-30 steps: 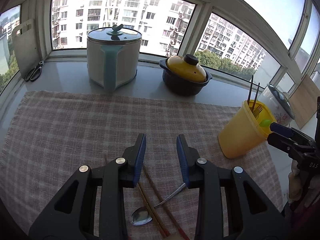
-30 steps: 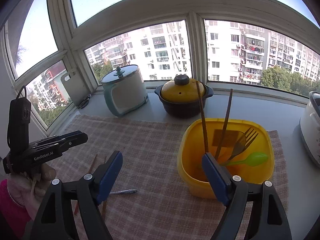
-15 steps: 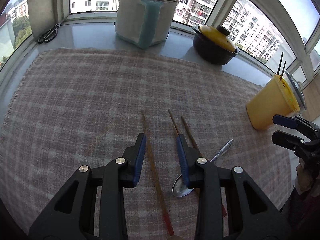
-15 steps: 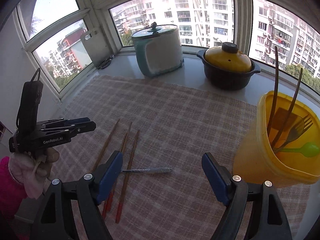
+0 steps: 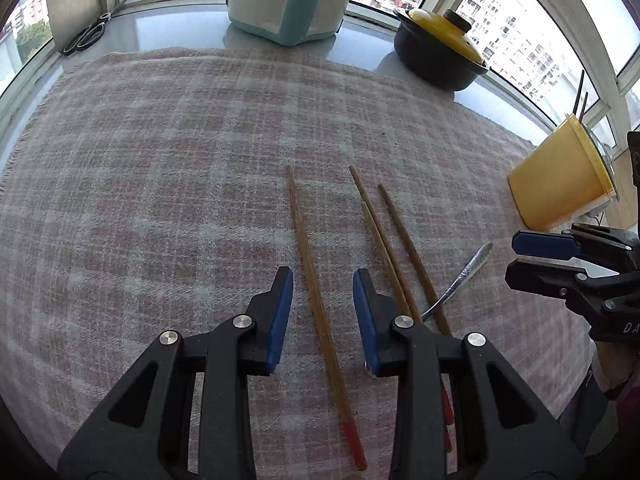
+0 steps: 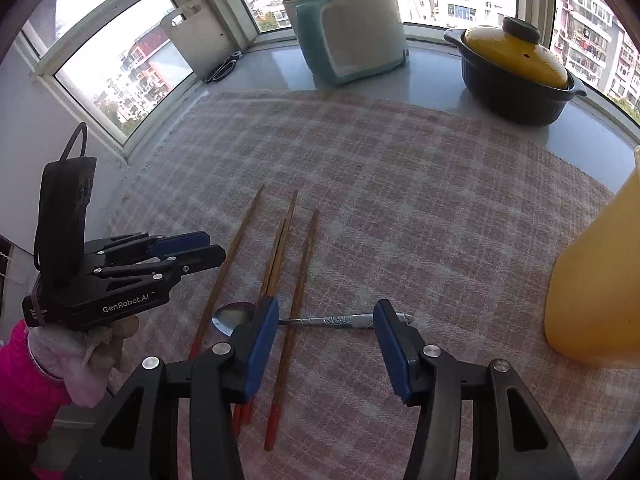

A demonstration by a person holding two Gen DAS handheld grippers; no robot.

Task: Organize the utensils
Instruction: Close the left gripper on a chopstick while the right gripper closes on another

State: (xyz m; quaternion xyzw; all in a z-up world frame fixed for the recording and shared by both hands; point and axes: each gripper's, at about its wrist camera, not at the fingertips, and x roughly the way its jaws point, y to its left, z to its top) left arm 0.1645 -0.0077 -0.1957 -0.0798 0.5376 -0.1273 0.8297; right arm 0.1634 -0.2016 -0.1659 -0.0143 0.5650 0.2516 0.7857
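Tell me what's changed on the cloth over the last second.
Both hand-held grippers came down over the utensils. The left hand-held gripper now straddles one chopstick, gripping nothing. The right hand-held gripper left the yellow holder, its jaws have just been closing, the spoon lies between them, ungripped. Utensils and holder stayed put.

Four red-tipped wooden chopsticks [image 6: 298, 300] lie roughly parallel on the checked cloth [image 6: 400, 200]. Metal spoon [image 6: 320, 321] lies crosswise under them. Yellow holder [image 5: 560, 178] stands upright, well apart.

Both wrist cameras look steeply down along their fingers, close above the same chopsticks [image 5: 316, 280] and cloth [image 6: 400, 184].
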